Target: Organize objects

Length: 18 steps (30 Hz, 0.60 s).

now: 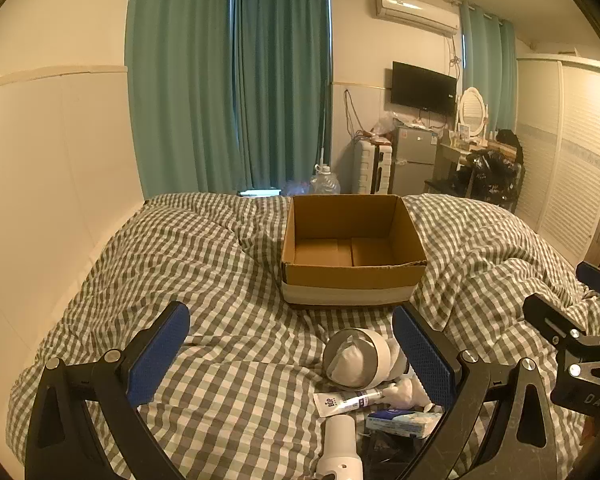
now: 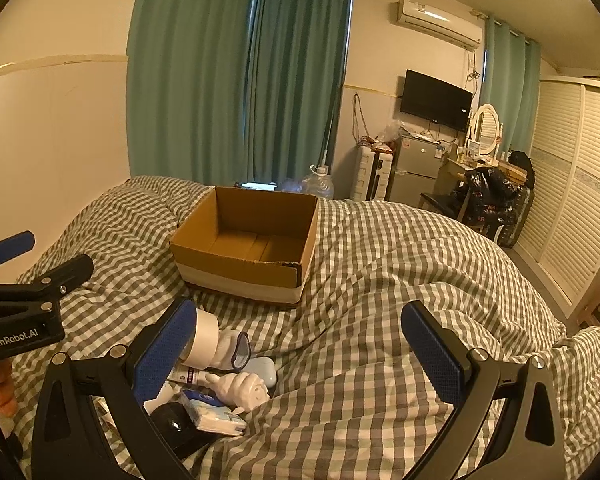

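Observation:
An open, empty cardboard box [image 1: 352, 280] [image 2: 244, 268] stands on the checked bed cover. Before it lies a heap of small things: a white round hair-dryer head [image 1: 358, 356] [image 2: 208, 340], a white tube [image 1: 348, 400], a tissue pack [image 1: 400, 420] [image 2: 216, 412], a white hand-shaped figure [image 2: 242, 390], a white earbud case [image 2: 262, 370] and a black item [image 2: 176, 426]. My left gripper [image 1: 296, 356] is open above the bed, the heap by its right finger. My right gripper [image 2: 300, 356] is open, the heap by its left finger.
The bed has a grey-white checked cover [image 1: 220, 264]. A cream wall [image 1: 40, 200] runs along its left side. Teal curtains, a water jug [image 1: 324, 184], a small fridge [image 1: 414, 160], a dressing table and a white wardrobe [image 1: 564, 160] stand beyond the bed.

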Available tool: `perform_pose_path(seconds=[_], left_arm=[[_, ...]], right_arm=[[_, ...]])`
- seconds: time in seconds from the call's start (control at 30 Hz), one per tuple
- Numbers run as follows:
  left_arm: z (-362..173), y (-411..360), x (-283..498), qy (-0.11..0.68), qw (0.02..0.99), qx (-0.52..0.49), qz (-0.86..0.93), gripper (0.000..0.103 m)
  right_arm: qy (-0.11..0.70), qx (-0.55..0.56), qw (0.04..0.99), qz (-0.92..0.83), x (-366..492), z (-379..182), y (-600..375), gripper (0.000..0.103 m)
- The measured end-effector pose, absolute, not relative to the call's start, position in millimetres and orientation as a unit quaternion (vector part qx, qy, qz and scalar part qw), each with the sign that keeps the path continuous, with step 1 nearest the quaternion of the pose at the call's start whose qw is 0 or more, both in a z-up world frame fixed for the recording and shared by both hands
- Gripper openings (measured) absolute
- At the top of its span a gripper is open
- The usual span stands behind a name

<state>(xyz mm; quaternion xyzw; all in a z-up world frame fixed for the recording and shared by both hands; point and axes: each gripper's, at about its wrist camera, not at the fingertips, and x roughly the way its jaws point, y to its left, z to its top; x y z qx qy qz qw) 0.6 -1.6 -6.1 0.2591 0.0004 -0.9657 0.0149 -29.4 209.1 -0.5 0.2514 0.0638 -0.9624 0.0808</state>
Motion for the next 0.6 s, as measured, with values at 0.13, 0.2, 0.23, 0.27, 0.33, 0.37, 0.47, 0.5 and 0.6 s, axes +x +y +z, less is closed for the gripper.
perform_pose_path(seconds=[0.13,0.2,0.23,0.27,0.33,0.37,0.47,0.5,0.6], left_arm=[[-8.4,-4.4,0.2,0.004,0.015,0.261,-0.965,0.103],[-9.4,-5.7,0.2,0.005,0.016,0.262,-0.965,0.103],[-9.6,-5.8,0.1,0.004,0.017,0.262,-0.965,0.103],[-9.8,-6.1,0.3,0.005,0.019,0.261,-0.965,0.103],[-10.3,-6.5,0.3,0.005,0.019,0.262,-0.965,0.103],[-10.1,-6.8,0.6,0.006,0.019,0.262,-0.965,0.103],[-10.3,-6.9,1.5,0.006,0.018,0.262,-0.965,0.103],[-10.4,-6.8,1.1,0.004,0.017,0.262,-0.965,0.103],[-10.3,-4.7,1.4,0.001,0.016,0.262,-0.965,0.103]], right_arm=[[0.063,0.255,0.083,-0.961,-30.4,-4.0,209.0,0.103],[0.063,0.256,0.084,-0.961,-30.6,-5.2,208.8,0.103],[0.063,0.256,0.085,-0.961,-30.2,-5.1,209.1,0.103],[0.062,0.257,0.086,-0.961,-30.3,-4.8,209.4,0.103],[0.062,0.258,0.087,-0.96,-30.6,-5.5,208.9,0.103],[0.063,0.258,0.086,-0.96,-30.6,-5.9,208.9,0.103],[0.061,0.258,0.087,-0.96,-31.1,-6.6,209.0,0.103],[0.06,0.258,0.087,-0.96,-31.2,-6.6,209.2,0.103],[0.059,0.261,0.091,-0.959,-31.6,-7.3,209.0,0.103]])
